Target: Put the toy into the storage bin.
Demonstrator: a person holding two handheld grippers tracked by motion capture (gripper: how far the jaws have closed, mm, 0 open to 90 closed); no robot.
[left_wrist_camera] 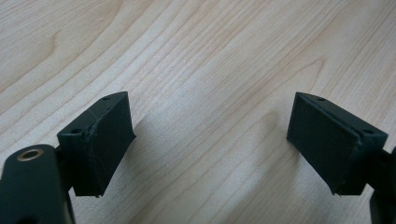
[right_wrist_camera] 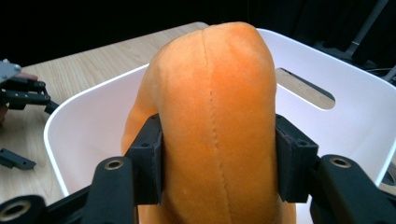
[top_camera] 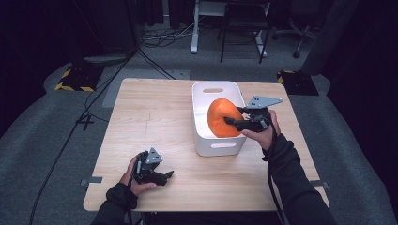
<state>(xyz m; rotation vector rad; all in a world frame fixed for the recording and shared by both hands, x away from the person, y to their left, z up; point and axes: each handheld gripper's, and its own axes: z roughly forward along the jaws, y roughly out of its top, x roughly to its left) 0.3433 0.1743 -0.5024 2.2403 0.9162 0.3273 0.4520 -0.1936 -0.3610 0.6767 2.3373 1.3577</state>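
Observation:
An orange plush toy [top_camera: 222,117] sits in the white bin [top_camera: 202,96] on the right half of the table, with my right gripper [top_camera: 231,122] shut on its side from the right. In the right gripper view the plush [right_wrist_camera: 215,116] bulges between both jaws, squeezed at its middle, and the bin's wall [right_wrist_camera: 88,116] curves behind it. My left gripper [top_camera: 168,176] rests near the table's front-left edge, held low. In the left gripper view its jaws stand wide apart over bare wood, so the left gripper [left_wrist_camera: 210,140] is open and holds nothing.
The wooden table [top_camera: 150,112] has bare room left of the bin. A grey floor with cables [top_camera: 159,37], a desk frame and chair legs lies beyond the far edge. The other hand's gripper [right_wrist_camera: 23,91] appears far left in the right gripper view.

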